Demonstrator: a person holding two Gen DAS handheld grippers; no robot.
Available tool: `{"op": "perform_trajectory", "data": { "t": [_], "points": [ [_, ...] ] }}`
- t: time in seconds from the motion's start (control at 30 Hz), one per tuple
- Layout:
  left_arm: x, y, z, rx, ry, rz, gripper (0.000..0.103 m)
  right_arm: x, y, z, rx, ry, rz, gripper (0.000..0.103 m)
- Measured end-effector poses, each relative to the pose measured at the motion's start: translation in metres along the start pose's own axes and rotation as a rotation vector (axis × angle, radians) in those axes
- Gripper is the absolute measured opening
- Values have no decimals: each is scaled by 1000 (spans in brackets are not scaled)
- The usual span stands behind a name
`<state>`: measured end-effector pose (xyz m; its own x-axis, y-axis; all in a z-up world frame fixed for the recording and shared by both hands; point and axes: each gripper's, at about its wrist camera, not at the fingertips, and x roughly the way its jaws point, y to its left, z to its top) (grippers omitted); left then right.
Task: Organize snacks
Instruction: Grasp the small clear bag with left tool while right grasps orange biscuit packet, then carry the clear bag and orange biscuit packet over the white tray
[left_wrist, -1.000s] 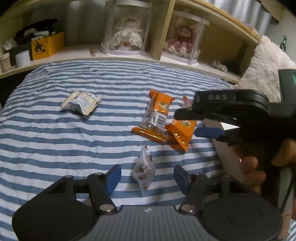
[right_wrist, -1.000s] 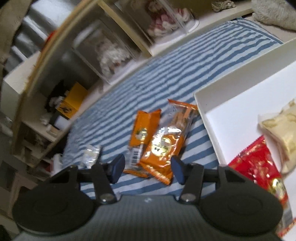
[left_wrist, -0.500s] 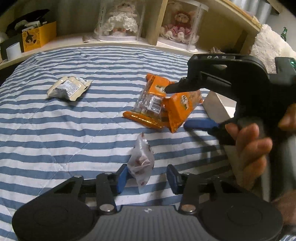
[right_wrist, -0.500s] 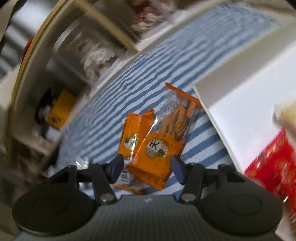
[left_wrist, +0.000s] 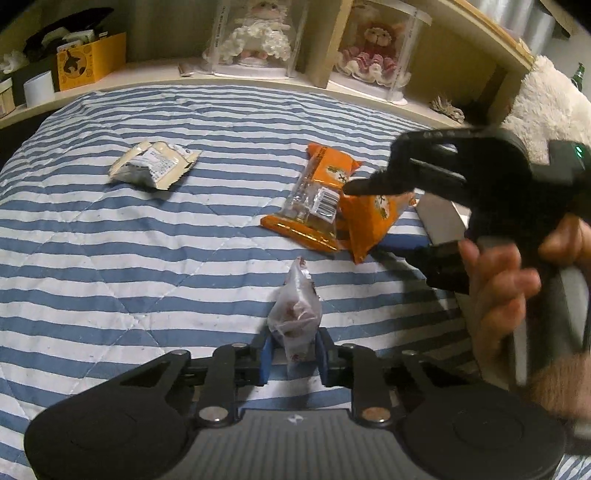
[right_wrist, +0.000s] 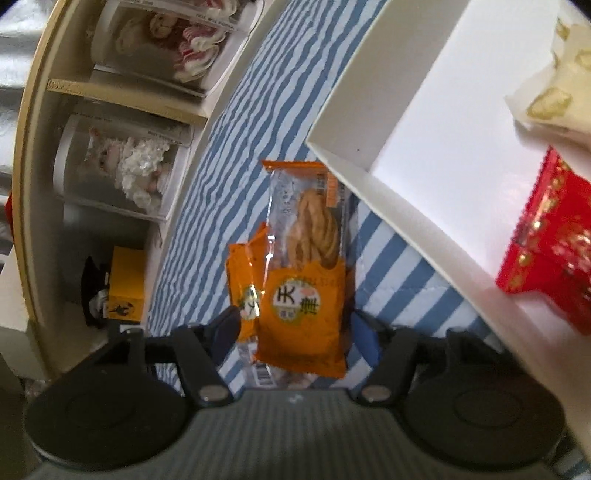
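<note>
Two orange packets (left_wrist: 317, 199) (left_wrist: 373, 218), one clear pouch (left_wrist: 295, 314), one cream packet (left_wrist: 155, 170)

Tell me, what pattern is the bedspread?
Blue and white stripes on the bedspread, clearest in the left wrist view.

Striped bed (left_wrist: 110, 258) lies bare left of the clear pouch (left_wrist: 295, 314). Right side crowded: right gripper (left_wrist: 388, 214), orange packets (left_wrist: 317, 199), white box wall (right_wrist: 369, 173).

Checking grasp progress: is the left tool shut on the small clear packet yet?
Shut on it. The left tool has both blue pads against the small clear packet, which stands upright between them on the striped bedcover.
</note>
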<state>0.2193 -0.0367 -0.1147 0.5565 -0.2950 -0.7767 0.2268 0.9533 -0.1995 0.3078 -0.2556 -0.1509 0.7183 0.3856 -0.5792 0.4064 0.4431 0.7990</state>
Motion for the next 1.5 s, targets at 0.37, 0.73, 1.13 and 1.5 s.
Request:
{"op": "perform_trajectory", "data": {
  "t": [0.37, 0.73, 1.13, 1.5],
  "points": [
    [-19, 23, -7, -139, 22, -4, 23, -25, 14, -22, -314, 163, -86, 50],
    [-39, 42, -19, -267, 50, -22, 21, -65, 28, -106, -898, 353, -278, 51],
    [-29, 40, -10, -293, 28, -25, 40, -83, 21, -135, -971, 287, -246, 70],
    [-21, 44, -8, -308, -2, 8, 31, -53, 15, -127, -970, 257, -281, 50]
  ]
}}
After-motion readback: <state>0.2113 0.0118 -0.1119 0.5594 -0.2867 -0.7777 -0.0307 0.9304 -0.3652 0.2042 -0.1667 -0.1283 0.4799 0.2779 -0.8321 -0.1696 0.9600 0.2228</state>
